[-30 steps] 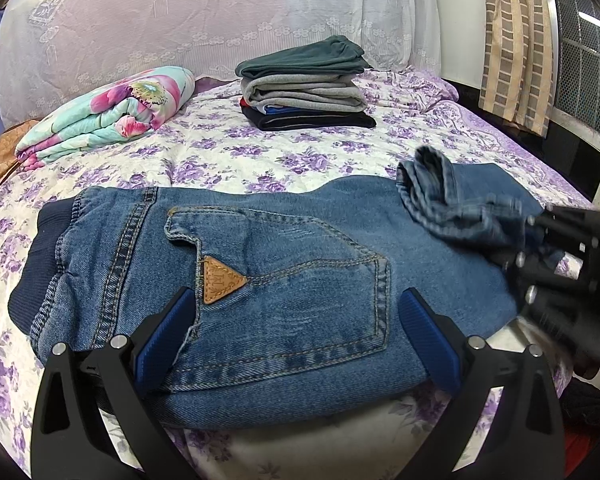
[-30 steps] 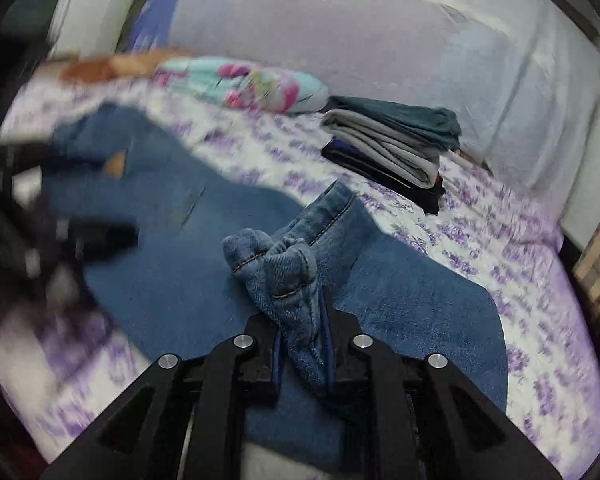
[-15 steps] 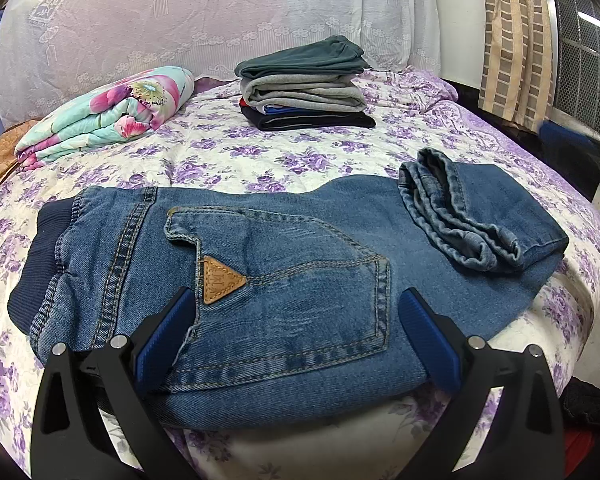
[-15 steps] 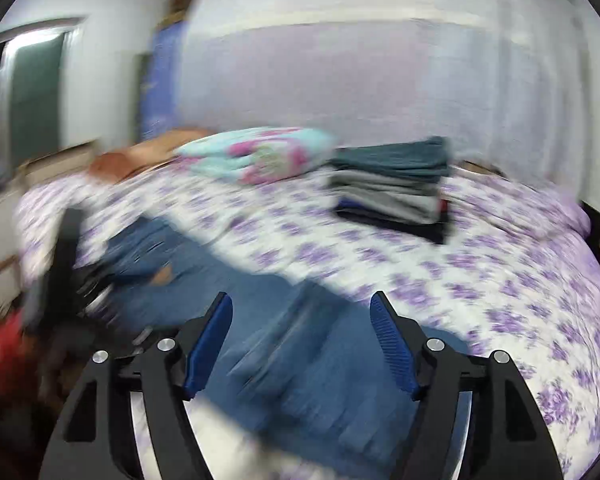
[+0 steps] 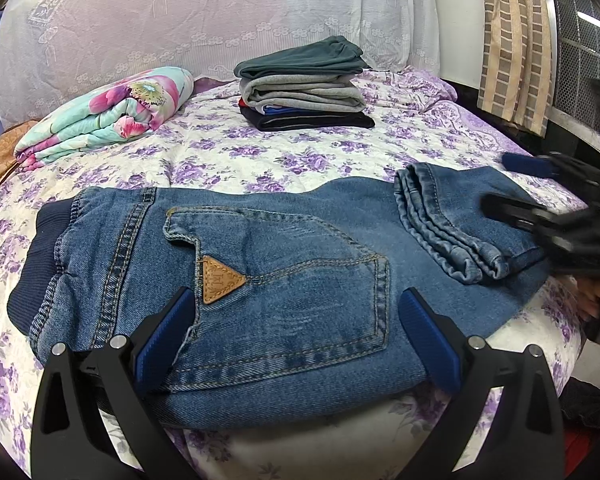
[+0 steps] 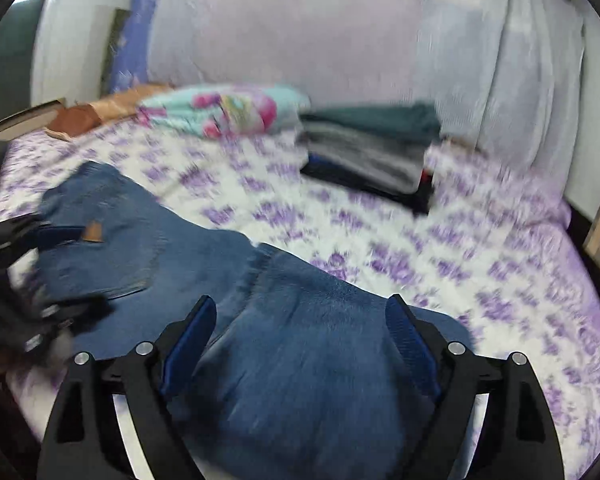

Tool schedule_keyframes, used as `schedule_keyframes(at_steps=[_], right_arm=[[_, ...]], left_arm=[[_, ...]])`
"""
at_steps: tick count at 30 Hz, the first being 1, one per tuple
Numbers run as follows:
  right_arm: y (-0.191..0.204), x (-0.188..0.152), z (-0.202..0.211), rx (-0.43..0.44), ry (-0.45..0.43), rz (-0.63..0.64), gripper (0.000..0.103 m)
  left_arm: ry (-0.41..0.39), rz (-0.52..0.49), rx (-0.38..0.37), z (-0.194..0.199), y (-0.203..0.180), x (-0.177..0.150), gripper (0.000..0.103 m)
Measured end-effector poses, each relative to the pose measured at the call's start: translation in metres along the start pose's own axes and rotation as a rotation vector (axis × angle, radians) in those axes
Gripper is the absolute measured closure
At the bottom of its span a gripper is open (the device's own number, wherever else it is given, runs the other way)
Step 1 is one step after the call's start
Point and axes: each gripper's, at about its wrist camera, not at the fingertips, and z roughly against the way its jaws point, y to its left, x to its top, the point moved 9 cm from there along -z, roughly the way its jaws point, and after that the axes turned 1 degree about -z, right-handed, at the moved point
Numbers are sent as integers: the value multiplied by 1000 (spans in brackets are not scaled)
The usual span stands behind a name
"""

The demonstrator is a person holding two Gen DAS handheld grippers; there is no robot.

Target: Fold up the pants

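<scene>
Both grippers, left (image 5: 296,332) & right (image 6: 300,336), jaws spread, nothing pinched; jeans (image 5: 260,264) overhang bed (image 5: 300,160) edge, cuffs (image 5: 440,224) loose — fold could slide off.

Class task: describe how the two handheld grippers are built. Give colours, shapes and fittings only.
The left gripper and the right gripper look alike: matte black plastic frames with triangular cut-outs, silver round screw heads at the joints, and two long fingers faced with ridged blue pads. No cables or markings are visible.
</scene>
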Motion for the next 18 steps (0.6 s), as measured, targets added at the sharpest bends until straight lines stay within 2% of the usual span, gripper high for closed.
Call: schedule_keyframes(at_steps=[2, 3, 7, 10, 12, 14, 16, 17, 18], right_arm=[[5, -15, -2, -32, 39, 39, 9], [11, -34, -18, -46, 122, 73, 8], [2, -33, -20, 3, 135, -10, 7], [-2, -10, -3, 1, 41, -30, 7], [-5, 7, 0, 4, 5, -56, 6], [-8, 18, -13, 17, 6, -89, 4], [-7, 8, -47, 36, 102, -117, 4], [-2, -6, -68, 60, 187, -124, 3], [1, -19, -83, 61, 230, -125, 3]], left_arm=[[0, 0, 0, 0, 0, 0, 5], [0, -1, 0, 0, 0, 0, 5], [1, -2, 5, -1, -1, 0, 5], [-1, 1, 3, -1, -2, 0, 5], [-1, 1, 2, 0, -1, 0, 5], [-1, 1, 2, -1, -1, 0, 5], [-1, 1, 2, 0, -1, 0, 5], [-1, 1, 2, -1, -1, 0, 5], [-2, -1, 1, 0, -2, 0, 5]])
